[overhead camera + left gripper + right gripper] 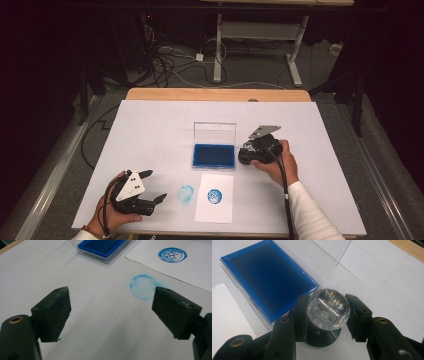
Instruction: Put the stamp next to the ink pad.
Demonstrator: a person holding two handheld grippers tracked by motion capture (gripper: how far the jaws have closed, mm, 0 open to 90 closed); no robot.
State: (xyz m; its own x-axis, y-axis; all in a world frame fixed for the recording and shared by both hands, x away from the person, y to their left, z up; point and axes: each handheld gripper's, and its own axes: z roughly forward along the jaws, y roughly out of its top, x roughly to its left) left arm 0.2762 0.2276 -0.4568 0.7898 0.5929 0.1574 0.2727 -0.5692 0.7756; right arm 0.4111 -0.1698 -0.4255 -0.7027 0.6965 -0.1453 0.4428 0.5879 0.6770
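My right gripper (327, 316) is shut on a stamp with a faceted clear knob (328, 308) and a dark round base (322, 338). It holds the stamp upright just beside the near right corner of the open blue ink pad (272, 277); whether the base touches the table I cannot tell. In the high view the right gripper (248, 156) sits right of the ink pad (213, 155). My left gripper (156, 186) rests at the front left, open and holding nothing (112, 307), pointing at a faint blue smudge (142, 287).
A white sheet of paper (215, 212) in front of the pad carries a round blue print (214, 196). The pad's clear lid (214, 133) stands up at its back. White paper covers the table (150, 125); a wooden edge shows at the far side.
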